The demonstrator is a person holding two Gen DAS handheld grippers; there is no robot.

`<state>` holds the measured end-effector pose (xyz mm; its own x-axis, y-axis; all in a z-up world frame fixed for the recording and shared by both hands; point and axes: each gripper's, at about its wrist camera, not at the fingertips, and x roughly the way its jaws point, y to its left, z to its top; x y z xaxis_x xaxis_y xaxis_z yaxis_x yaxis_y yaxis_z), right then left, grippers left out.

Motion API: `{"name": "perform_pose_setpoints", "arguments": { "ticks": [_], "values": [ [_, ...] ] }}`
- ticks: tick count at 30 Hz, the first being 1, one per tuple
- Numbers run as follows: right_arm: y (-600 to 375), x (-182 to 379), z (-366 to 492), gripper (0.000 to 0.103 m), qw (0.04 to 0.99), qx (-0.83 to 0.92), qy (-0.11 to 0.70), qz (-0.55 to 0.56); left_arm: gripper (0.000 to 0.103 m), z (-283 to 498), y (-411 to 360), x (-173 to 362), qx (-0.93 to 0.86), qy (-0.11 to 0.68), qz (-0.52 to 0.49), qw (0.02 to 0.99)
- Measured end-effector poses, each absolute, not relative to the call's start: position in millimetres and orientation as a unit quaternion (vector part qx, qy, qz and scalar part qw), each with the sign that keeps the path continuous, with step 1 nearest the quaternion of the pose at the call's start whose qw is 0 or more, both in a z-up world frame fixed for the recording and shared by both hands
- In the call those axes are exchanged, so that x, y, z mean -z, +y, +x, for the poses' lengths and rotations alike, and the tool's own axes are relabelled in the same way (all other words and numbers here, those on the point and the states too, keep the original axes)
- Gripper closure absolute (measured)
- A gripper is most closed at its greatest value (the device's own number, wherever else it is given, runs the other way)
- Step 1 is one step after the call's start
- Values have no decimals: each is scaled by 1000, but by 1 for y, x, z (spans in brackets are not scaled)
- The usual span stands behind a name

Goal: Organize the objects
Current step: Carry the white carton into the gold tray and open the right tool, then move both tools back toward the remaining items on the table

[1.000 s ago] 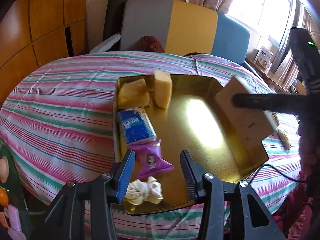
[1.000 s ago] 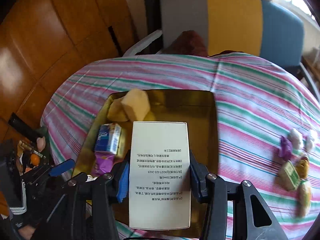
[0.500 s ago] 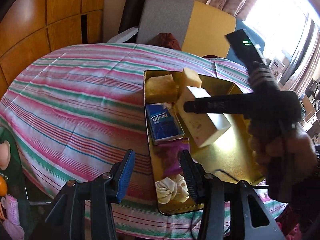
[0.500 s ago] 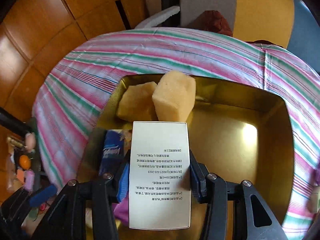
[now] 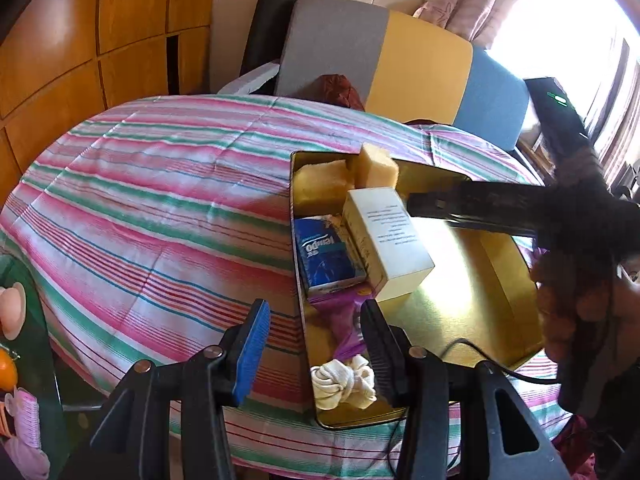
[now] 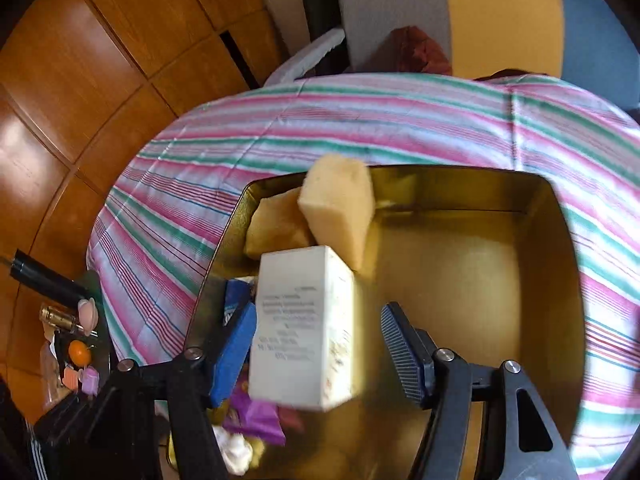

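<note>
Both wrist fisheyes look steeply down and forward over the striped table point(image 5: 152, 200) toward the far chair point(image 6: 460, 12). The left view sits further back, left of the gold tray point(image 5: 472, 320); the right view hangs close above it, somewhat blurred. Shared: tray, white box point(image 5: 386, 240), sponges point(image 6: 340, 208), likely the blue tissue pack point(image 5: 326, 258).

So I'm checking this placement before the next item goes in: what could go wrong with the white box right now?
The right gripper jaws are opening with the white box between them; it looks tilted and may tip onto the blue tissue pack or the purple packet. It also sits close against the yellow sponges and could knock the upright one over. Pulling the jaws back could drag the box across the gold tray.
</note>
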<state>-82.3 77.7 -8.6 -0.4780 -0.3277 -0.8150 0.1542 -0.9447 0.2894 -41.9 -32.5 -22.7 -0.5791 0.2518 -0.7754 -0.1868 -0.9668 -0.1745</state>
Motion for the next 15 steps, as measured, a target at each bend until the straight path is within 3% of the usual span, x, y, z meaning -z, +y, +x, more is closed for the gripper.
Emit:
{"name": "perform_pose_setpoints", "arguments": {
  "ticks": [15],
  "values": [
    [210, -24, 15, 24, 47, 887, -96, 450, 56, -24, 4, 5, -891, -2, -427, 154]
  ]
}}
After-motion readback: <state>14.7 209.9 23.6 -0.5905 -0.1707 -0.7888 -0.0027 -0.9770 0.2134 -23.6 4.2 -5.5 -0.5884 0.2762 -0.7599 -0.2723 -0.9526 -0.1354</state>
